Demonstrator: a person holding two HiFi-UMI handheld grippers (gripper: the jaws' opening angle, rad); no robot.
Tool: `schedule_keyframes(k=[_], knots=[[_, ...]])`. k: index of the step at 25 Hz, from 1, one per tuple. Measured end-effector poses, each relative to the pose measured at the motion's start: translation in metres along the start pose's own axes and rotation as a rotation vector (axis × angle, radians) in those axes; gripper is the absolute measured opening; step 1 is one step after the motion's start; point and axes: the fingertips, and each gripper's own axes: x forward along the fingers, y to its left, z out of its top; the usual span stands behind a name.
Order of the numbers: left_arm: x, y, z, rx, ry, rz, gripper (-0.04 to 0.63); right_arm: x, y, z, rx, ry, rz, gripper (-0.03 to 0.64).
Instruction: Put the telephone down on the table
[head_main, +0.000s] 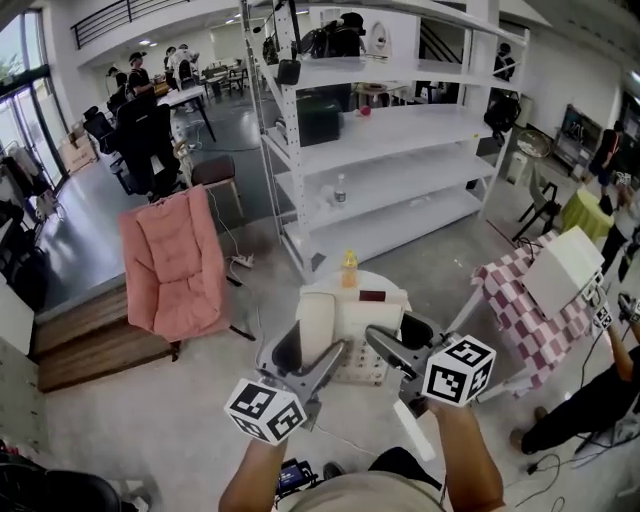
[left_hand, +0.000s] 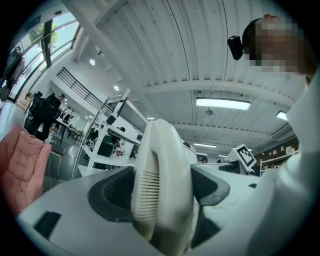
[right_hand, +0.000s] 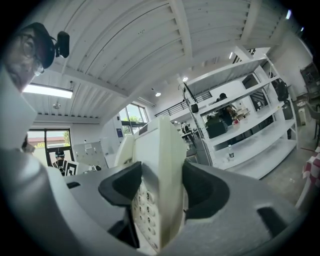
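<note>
I hold a cream telephone (head_main: 345, 335) in the air between both grippers, above a small round white table (head_main: 398, 290). In the head view my left gripper (head_main: 312, 350) is shut on the telephone's handset (head_main: 316, 325) at the left side. My right gripper (head_main: 400, 338) is shut on the right edge of the telephone's body. The left gripper view shows the handset (left_hand: 162, 180) with its slotted end clamped between the dark pads. In the right gripper view the keypad edge of the telephone (right_hand: 155, 190) is squeezed between the jaws. Most of the table is hidden under the telephone.
An orange bottle (head_main: 349, 268) and a small dark red object (head_main: 372, 296) are on the round table. A pink padded chair (head_main: 175, 260) stands at the left, white shelving (head_main: 390, 150) behind. A checkered cloth (head_main: 520, 315) with a white box (head_main: 562, 268) and a crouching person (head_main: 600, 395) are at the right.
</note>
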Motion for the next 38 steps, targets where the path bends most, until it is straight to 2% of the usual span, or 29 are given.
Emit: schedule_keyframes(k=[7, 11, 17, 26, 38], knots=[[-0.012, 0.032, 0.014, 0.01, -0.037, 0.06, 0.342, 0.039, 0.012, 0.007, -0.013, 0.018, 0.078, 0.245], [-0.019, 0.059, 0.027, 0.043, -0.052, 0.136, 0.342, 0.074, 0.018, 0.011, -0.016, 0.027, 0.162, 0.245], [-0.004, 0.088, 0.027, 0.064, -0.079, 0.222, 0.342, 0.11, -0.001, 0.014, -0.028, 0.049, 0.251, 0.244], [0.054, 0.124, 0.013, 0.037, -0.067, 0.246, 0.342, 0.144, -0.063, 0.022, -0.005, 0.082, 0.261, 0.244], [0.108, 0.169, -0.036, -0.038, 0.026, 0.268, 0.342, 0.178, -0.136, -0.008, 0.082, 0.148, 0.23, 0.244]])
